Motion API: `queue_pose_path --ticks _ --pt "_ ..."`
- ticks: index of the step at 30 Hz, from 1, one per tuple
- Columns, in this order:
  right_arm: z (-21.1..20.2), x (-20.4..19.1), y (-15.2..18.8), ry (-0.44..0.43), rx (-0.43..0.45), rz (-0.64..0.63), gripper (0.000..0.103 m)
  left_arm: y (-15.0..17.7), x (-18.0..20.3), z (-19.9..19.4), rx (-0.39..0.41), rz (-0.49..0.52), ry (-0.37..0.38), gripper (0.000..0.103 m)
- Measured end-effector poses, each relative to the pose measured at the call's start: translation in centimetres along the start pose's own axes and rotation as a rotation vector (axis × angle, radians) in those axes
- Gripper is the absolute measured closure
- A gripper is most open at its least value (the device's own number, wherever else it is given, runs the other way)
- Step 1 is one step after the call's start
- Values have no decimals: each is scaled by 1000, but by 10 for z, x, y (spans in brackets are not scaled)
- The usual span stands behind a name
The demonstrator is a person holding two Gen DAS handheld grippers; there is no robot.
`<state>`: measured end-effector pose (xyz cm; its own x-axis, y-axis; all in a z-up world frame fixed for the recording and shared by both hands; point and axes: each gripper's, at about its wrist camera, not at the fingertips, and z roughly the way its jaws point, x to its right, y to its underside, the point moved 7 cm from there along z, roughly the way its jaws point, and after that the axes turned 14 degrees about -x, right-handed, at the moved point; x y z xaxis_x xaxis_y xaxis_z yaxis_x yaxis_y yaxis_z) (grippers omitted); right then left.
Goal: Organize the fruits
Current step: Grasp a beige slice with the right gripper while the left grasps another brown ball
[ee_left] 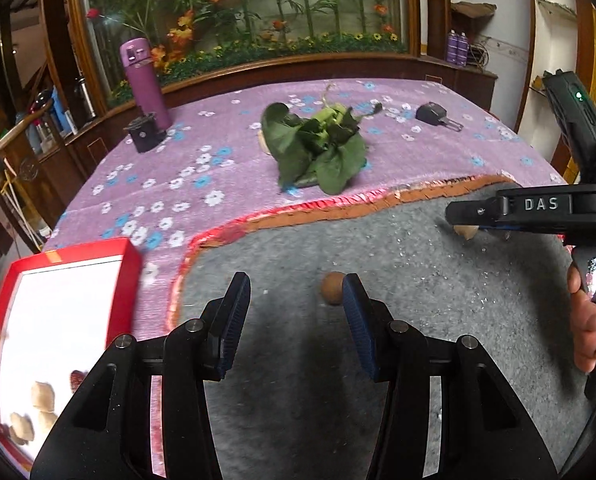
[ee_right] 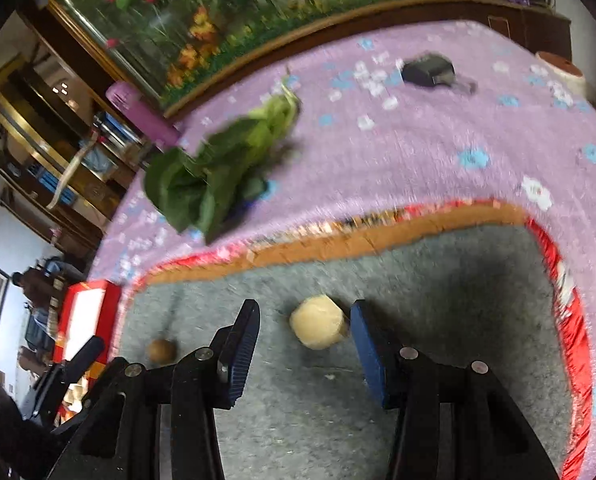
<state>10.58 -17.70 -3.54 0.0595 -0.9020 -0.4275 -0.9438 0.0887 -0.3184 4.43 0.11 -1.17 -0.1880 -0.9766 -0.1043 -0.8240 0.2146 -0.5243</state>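
My left gripper (ee_left: 296,300) is open above the grey mat (ee_left: 298,360). A small round brown fruit (ee_left: 331,288) lies on the mat just beyond its right finger. My right gripper (ee_right: 304,328) is open, with a pale peeled fruit (ee_right: 317,327) between its fingers, close to the right one. The right gripper (ee_left: 464,220) also shows at the right of the left wrist view, above a pale fruit (ee_left: 466,232). The brown fruit (ee_right: 161,351) lies to its left. A red-rimmed white tray (ee_left: 58,320) at the left holds several pale fruits (ee_left: 42,396).
A bunch of green leaves (ee_left: 318,148) lies on the purple flowered cloth (ee_left: 202,152). A purple bottle (ee_left: 144,80) and a black object (ee_left: 144,134) stand at back left. Another black object (ee_left: 434,114) lies at back right. A wooden-framed plant display stands behind.
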Motion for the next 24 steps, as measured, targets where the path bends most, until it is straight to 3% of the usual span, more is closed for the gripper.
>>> queue_pose_path --ticks 3,7,15,19,21,24 --pt "6 -3 1 76 9 -48 60 -1 1 7 -5 -10 -6 55" --pt "9 -4 2 170 36 -77 73 -5 5 13 -12 -16 4 55" --pt "6 -3 2 169 47 -87 73 -8 20 32 -60 19 9 56" --pt "6 -5 2 184 52 -99 73 -8 18 42 -95 -3 29 67" --pt "6 -6 2 195 57 -105 73 -9 15 43 -92 -12 26 78" --pt "7 -8 3 220 64 -119 74 -9 13 43 -95 -24 39 80"
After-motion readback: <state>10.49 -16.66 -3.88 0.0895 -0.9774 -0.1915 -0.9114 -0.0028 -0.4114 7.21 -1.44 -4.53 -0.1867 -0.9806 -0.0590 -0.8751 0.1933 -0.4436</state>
